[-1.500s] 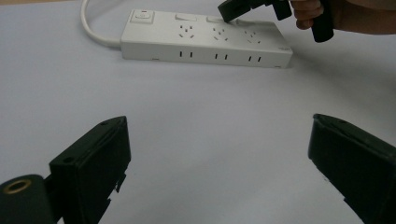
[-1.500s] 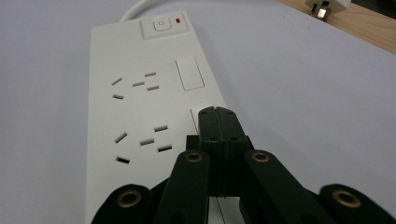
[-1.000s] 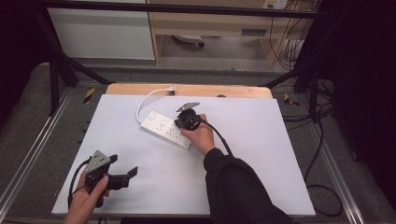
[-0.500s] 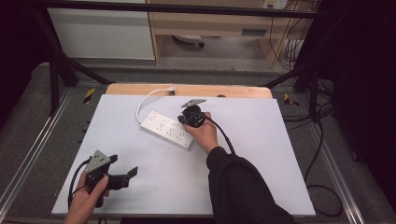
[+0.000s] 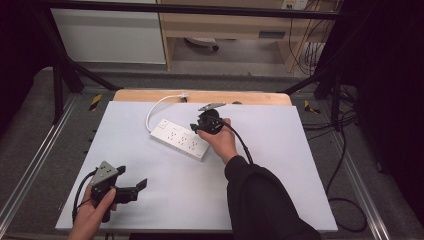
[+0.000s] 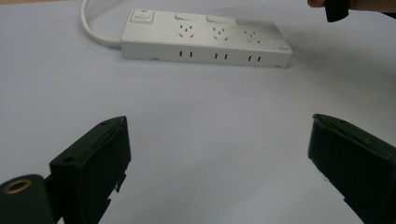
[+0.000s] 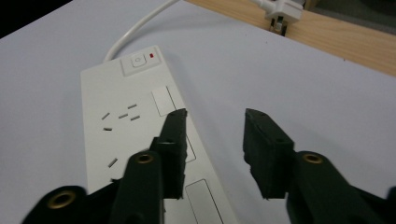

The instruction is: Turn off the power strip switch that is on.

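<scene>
The right gripper [image 5: 196, 127], jaws partly apart and empty, hovers tilted down over the far edge of the white power strip [image 5: 179, 139] lying mid-table, its cord [image 5: 156, 106] curling to a plug [image 7: 284, 10] on the wooden edge, while the left gripper [image 5: 135, 187] rests wide open and empty near the table's [image 5: 280, 150] front-left corner.

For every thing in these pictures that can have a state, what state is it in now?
Power strip: lying flat on the table, all sockets empty, nothing plugged in.
Plug of its white cord: unplugged, resting on the wooden edge.
Left tongs: open wide, holding nothing, far from the strip.
Right tongs: open, holding nothing, above the strip's switch side.
</scene>
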Motion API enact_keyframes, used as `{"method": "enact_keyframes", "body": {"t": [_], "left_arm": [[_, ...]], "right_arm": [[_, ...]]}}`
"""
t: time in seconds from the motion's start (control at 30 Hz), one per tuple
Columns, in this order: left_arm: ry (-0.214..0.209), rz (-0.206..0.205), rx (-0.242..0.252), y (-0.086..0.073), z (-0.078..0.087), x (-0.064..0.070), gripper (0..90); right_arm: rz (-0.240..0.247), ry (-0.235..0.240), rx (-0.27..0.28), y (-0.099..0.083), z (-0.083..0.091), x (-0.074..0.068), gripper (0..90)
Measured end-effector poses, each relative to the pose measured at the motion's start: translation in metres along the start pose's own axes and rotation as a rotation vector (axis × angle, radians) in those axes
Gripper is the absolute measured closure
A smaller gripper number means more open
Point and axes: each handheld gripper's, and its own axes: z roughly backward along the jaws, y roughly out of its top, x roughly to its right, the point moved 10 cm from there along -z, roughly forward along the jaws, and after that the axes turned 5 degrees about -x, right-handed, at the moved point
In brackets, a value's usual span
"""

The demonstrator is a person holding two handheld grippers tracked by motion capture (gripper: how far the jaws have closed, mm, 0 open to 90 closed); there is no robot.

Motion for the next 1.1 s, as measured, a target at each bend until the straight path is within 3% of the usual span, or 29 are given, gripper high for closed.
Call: {"method": "enact_keyframes", "body": {"t": [0.2, 0.63, 0.97, 1.1], "left_arm": [[0.001, -0.003, -0.005, -0.001, 0.000, 0.000, 5.9], [0.003, -0.004, -0.006, -0.001, 0.000, 0.000, 5.9], [0.005, -0.004, -0.006, -0.001, 0.000, -0.001, 5.9], [0.004, -0.004, -0.006, -0.001, -0.001, 0.000, 5.9]], "right_arm": [[-0.045, -0.028, -0.008, 0.001, 0.009, 0.010, 33.4], [-0.080, -0.027, 0.022, 0.003, 0.036, 0.022, 5.9], [-0.076, -0.003, 0.096, 0.004, 0.061, 0.031, 4.6], [-0.035, -0.024, 0.131, 0.003, 0.074, 0.039, 5.7]]}}
